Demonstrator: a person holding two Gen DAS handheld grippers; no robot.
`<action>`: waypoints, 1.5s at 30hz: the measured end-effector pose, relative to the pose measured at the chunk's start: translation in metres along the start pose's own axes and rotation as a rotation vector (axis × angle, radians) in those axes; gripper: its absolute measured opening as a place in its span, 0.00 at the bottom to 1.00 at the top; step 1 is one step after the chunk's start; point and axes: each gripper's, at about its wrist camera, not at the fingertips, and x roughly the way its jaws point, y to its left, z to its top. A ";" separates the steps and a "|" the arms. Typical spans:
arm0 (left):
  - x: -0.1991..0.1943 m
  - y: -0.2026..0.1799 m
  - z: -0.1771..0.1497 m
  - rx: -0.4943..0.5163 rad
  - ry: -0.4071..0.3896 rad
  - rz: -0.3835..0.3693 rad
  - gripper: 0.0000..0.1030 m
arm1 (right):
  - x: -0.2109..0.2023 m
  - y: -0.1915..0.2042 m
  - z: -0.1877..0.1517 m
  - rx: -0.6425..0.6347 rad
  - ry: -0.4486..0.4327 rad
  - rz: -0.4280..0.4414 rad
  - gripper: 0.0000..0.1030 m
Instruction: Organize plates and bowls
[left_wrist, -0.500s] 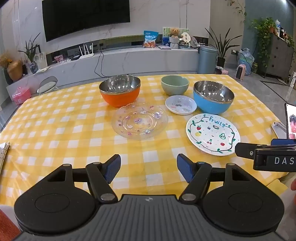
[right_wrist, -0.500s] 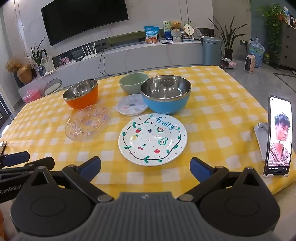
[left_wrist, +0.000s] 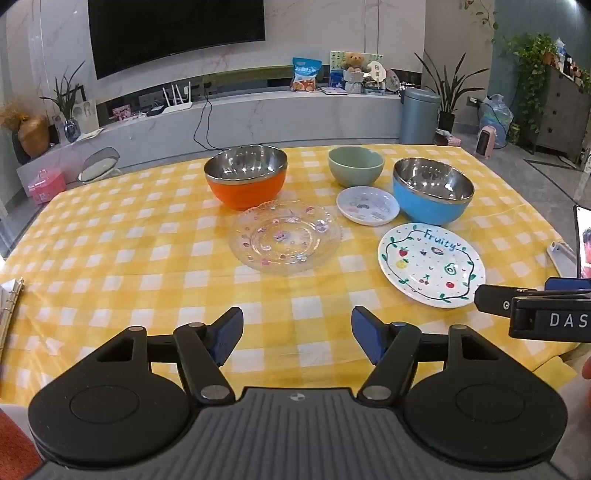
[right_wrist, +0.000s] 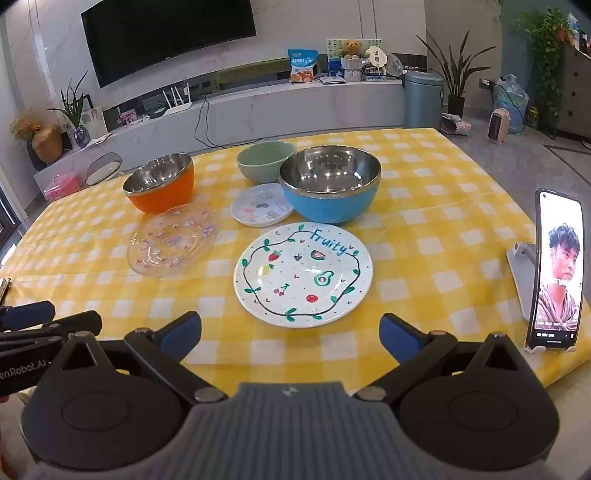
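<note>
- Left gripper: jaws wide apart, nothing between, over the bench's near edge.
- Right gripper: jaws wide apart, empty, just short of the fruit plate.
- Behind the fruit plate: blue bowl, small plate, green bowl.
- Left of the fruit plate: glass plate, orange bowl behind it.
- Right of the fruit plate: phone upright on a stand.
</note>
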 end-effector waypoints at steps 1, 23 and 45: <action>0.000 0.000 0.000 -0.001 0.001 -0.004 0.77 | 0.000 0.000 0.000 0.001 -0.001 -0.001 0.97; 0.000 0.002 -0.001 -0.006 0.007 0.003 0.77 | 0.000 -0.008 -0.001 0.055 -0.008 0.001 0.97; 0.001 0.002 -0.004 0.000 0.016 0.003 0.77 | 0.000 -0.007 -0.002 0.044 -0.011 -0.002 0.97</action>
